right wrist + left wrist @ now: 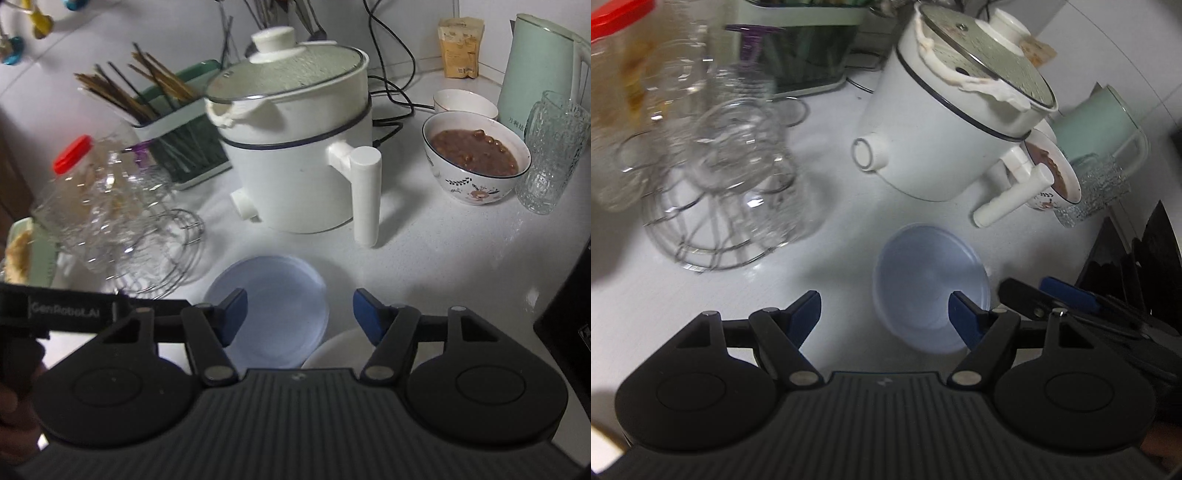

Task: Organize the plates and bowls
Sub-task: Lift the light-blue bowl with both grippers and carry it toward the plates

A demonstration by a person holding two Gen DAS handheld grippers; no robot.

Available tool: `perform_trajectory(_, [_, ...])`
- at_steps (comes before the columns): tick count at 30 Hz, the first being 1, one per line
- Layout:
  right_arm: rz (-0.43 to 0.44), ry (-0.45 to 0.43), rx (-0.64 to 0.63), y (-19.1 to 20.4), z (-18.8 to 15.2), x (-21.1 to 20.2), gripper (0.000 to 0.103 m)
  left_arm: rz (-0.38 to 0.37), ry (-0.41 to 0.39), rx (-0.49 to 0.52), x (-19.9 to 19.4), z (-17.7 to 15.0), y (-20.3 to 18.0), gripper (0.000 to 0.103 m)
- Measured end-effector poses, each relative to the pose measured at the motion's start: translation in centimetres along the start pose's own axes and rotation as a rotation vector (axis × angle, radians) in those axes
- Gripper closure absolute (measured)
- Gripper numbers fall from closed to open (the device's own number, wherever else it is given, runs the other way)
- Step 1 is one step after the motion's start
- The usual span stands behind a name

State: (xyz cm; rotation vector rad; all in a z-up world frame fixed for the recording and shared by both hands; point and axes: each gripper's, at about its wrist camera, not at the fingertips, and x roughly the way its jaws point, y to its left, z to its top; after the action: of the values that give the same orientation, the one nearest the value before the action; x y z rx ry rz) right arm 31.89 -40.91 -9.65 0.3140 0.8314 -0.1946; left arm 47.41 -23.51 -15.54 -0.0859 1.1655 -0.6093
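Left wrist view: left claw (884,312) spread wide, holding nothing. Pale blue plastic bowl (929,284) sits on the white surface (834,206), just ahead of the claw and offset toward its right finger; that blue fingertip (962,317) overlaps the bowl's near rim, contact can't be confirmed. Behind the bowl: white electric pot (931,147) with glass lid. Wire rack (720,221) holding clear glasses stands toward the surface's left side. Right claw (1049,291) enters from the right, close beside the bowl.

Right wrist view: right claw (297,314) also wide open, empty. Blue bowl (269,310) lies between and slightly ahead of the fingers, nearer the left fingertip (232,314). A white plate (336,350) edge shows just beside the bowl, under the right finger. White pot (295,158) directly behind. Patterned bowl of brown food (474,158) sits toward the surface's back right, next to a glass mug (554,151) and mint kettle (535,62). Chopstick holder (177,125) back left.
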Motion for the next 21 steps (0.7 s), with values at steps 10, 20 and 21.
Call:
perform_trajectory(10, [-0.027, 0.099, 0.094, -1.5, 0.7, 4.5, 0.053, -0.018, 0.076, 0.008, 5.1, 1.9, 0.1, 0.045])
perform_trajectory(20, [-0.037, 0.108, 0.133, -2.0, 0.3, 6.8, 0.077, -0.031, 0.102, -0.014, 6.5, 3.0, 0.2, 0.062])
perform_trajectory(21, [-0.028, 0.114, 0.140, -2.0, 0.2, 6.9, 0.082, -0.026, 0.106, -0.011, 6.7, 2.8, 0.0, 0.063])
